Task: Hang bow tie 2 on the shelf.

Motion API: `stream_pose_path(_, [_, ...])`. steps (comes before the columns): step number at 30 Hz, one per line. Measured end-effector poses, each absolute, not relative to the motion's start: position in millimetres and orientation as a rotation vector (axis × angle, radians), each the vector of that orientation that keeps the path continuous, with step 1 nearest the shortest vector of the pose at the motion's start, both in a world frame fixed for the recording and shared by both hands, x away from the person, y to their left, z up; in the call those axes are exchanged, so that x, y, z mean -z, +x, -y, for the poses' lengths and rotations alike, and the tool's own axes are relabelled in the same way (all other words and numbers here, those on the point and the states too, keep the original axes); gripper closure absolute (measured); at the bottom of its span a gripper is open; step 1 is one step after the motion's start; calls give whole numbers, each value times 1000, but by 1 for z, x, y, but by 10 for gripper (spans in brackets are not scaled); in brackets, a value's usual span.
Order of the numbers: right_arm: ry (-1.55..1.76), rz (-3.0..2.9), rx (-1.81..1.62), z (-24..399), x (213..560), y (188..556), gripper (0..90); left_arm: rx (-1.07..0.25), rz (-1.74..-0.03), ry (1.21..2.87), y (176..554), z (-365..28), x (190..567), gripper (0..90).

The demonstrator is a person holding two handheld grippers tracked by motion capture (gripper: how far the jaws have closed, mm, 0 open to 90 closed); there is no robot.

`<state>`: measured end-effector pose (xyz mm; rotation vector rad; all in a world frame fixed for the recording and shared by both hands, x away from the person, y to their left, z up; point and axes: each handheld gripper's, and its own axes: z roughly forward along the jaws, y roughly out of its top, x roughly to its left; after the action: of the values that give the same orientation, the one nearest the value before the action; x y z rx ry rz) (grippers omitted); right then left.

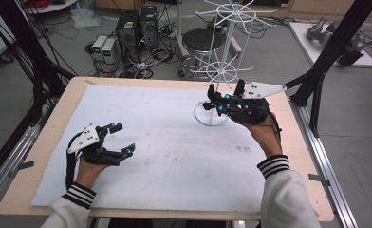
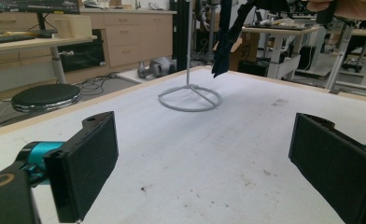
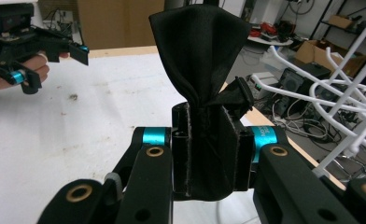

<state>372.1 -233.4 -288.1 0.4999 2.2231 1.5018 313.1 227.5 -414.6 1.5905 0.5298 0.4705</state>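
The right tool (image 3: 204, 154) is clenching a black fabric strip (image 3: 200, 70) that is standing upright out of its jaws, just beside the white wire rack (image 3: 340, 93) on its right. The left tool (image 1: 120, 138) is resting released, well apart on the tabletop (image 1: 174, 156).

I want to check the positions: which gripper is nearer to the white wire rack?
Right. The right gripper, shut on a black cloth, is right beside the white wire rack, above its ring base. The left gripper rests open far across the table.
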Motion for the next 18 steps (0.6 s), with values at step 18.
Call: stream_pose_path(18, [575,-2113,-1573,260,282,369,762,-473,-529,1596,314,-226,415,86])
